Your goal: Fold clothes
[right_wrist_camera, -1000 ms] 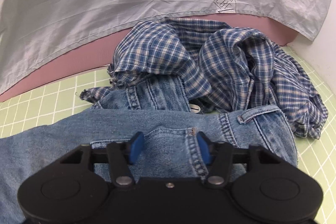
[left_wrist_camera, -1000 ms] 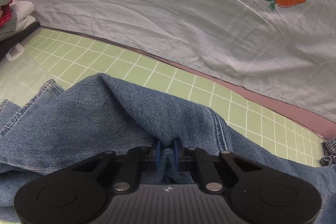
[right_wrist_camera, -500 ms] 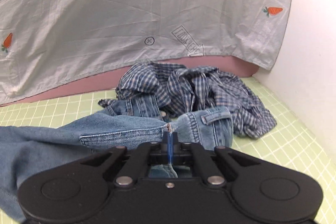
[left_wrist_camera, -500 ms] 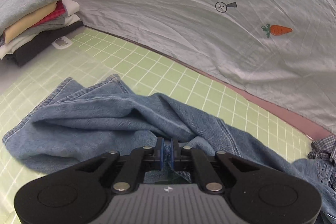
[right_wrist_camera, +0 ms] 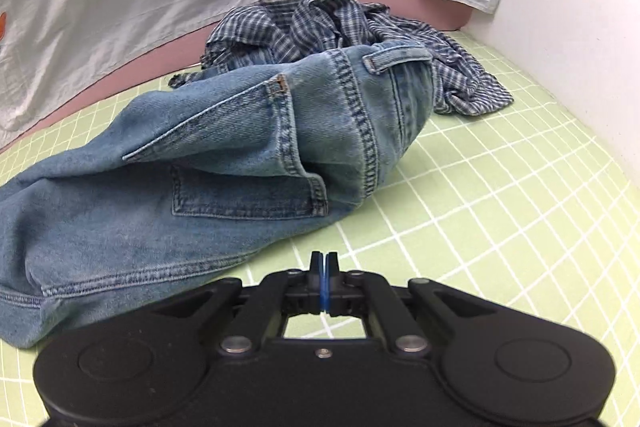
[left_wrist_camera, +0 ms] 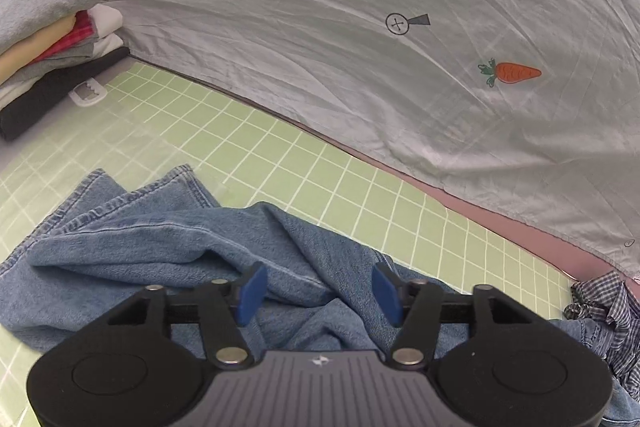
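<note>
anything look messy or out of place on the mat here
Yes. The jeans lie crumpled and twisted rather than flat, and a plaid shirt sits in a wrinkled heap right behind them at the mat's far edge. By contrast, the stack of folded clothes looks tidy.

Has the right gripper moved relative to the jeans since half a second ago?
Yes. The right gripper has drawn back off the jeans toward their right, and now sits shut and empty over the bare green mat, with the waistband ahead and to its left.

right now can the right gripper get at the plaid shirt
Probably not directly: the plaid shirt lies behind the jeans, whose waistband overlaps it, and the right gripper has its jaws shut.
</note>
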`<state>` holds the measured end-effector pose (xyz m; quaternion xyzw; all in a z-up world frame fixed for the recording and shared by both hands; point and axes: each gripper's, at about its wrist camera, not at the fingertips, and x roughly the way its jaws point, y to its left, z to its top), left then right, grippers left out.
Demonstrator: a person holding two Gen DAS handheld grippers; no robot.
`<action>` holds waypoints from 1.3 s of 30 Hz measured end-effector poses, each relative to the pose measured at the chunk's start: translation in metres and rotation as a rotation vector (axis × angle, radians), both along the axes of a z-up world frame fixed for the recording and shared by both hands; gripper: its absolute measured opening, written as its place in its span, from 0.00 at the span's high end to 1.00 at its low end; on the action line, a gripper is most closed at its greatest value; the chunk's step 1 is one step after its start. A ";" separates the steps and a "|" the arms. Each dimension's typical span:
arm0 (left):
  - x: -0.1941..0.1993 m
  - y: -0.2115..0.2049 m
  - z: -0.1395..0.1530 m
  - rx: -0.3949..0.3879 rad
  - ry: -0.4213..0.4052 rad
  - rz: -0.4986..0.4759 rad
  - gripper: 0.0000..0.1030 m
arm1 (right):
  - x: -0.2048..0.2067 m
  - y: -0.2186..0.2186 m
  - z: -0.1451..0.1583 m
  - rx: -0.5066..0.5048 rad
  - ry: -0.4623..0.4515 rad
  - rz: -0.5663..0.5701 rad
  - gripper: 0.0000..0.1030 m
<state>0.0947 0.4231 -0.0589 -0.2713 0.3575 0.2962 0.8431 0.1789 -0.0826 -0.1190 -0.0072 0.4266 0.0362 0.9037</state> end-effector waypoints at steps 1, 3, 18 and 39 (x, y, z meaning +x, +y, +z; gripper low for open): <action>0.009 0.003 -0.005 -0.009 0.010 0.000 0.36 | 0.004 0.001 0.003 -0.002 -0.009 -0.008 0.98; 0.025 0.011 -0.016 -0.024 0.033 0.006 0.34 | 0.015 0.006 0.007 -0.008 -0.025 -0.019 0.93; 0.098 0.067 -0.084 -0.135 0.175 0.107 0.25 | 0.107 0.025 0.049 0.237 -0.132 -0.363 0.17; 0.139 0.037 -0.100 0.052 0.345 0.069 0.01 | 0.208 0.093 -0.032 0.107 0.073 -0.172 0.05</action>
